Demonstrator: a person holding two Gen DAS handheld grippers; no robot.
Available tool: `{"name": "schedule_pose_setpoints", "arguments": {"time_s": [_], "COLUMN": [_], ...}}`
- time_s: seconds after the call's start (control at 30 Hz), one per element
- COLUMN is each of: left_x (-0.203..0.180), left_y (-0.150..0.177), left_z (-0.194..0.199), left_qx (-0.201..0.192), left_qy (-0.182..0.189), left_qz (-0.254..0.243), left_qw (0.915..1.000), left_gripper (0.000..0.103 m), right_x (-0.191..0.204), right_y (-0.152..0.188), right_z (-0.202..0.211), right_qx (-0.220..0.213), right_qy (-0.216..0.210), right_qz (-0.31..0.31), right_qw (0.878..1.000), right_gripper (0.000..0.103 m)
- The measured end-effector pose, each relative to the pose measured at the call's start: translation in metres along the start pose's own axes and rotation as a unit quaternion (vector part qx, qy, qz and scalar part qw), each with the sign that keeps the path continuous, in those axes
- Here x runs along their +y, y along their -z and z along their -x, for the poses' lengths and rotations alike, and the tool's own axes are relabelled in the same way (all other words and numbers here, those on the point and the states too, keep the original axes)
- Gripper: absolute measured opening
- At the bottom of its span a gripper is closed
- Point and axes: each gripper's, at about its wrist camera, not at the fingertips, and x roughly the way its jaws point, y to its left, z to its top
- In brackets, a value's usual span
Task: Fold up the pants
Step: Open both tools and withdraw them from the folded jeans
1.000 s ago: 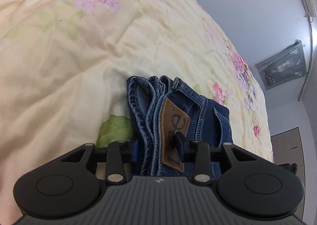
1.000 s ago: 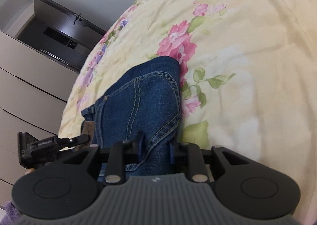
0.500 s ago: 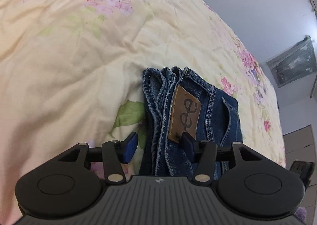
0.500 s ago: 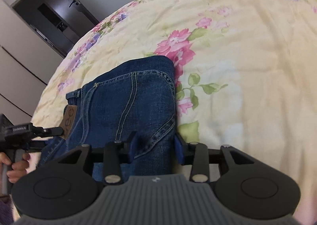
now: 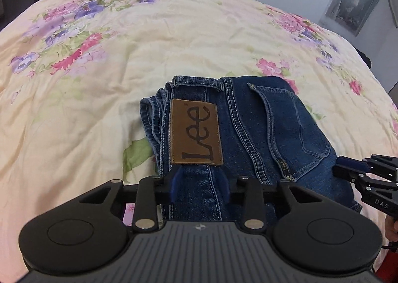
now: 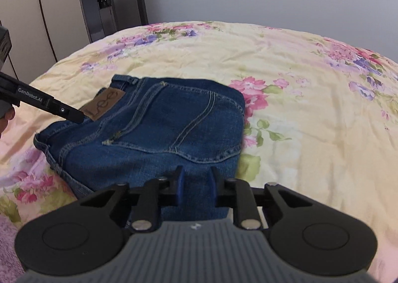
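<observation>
At the centre of both wrist views, the folded jeans (image 5: pixel 248 128) lie on the floral bedspread (image 5: pixel 99 98), while the left gripper (image 5: pixel 199 187) and right gripper (image 6: pixel 194 183), jaws just narrowed, hover released above the denim.

dark blue denim pants (image 5: pixel 248 133), folded compact, brown lee patch and back pocket up, flat on floral bedspread (image 5: pixel 174 41)

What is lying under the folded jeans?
The jeans lie on a floral quilt; it shows all around them. The part of the quilt beneath the denim is covered, so nothing more can be told.
</observation>
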Motion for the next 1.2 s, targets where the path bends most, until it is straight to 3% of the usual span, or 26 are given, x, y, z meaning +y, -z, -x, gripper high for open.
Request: {"name": "schedule_pose_setpoints", "arguments": {"time_s": [0.33,0.57,0.87,0.97,1.03,1.13,1.2], "left_x": [0.001,-0.021,-0.076,-0.090,-0.097,-0.104,-0.108], "left_y": [-0.003,-0.009,0.009,0.022,0.031,0.047,0.058], "left_z": [-0.006,0.038,0.130,0.156,0.170,0.189,0.200], "left_qx": [0.017,-0.014,-0.089,-0.114,-0.117,-0.132,-0.146], "left_qy": [-0.014,-0.040,-0.098,-0.114,-0.117,-0.125,-0.134], "left_qz": [0.005,-0.020,-0.080,-0.075,-0.068,-0.056,-0.052], "left_qw": [0.9997,0.9989,0.9879,0.9841,0.9839,0.9817,0.9787], "left_gripper": [0.036,0.036,0.041,0.053,0.063,0.070,0.079], "right_x": [0.003,0.003,0.028,0.035,0.039,0.044,0.047], "right_y": [0.008,-0.015,-0.033,-0.029,-0.024,-0.015,-0.010], "right_z": [-0.015,0.011,0.101,0.133,0.154,0.178,0.191], "right_qx": [0.018,0.019,-0.056,-0.083,-0.101,-0.119,-0.127], "right_qy": [0.009,0.011,-0.002,0.000,-0.003,-0.004,0.003], "right_qz": [0.010,-0.001,0.016,0.014,0.008,-0.001,-0.013], "right_qw": [1.000,1.000,0.998,0.996,0.995,0.993,0.992], "right_gripper": [0.016,0.019,0.044,0.054,0.067,0.071,0.081]}}
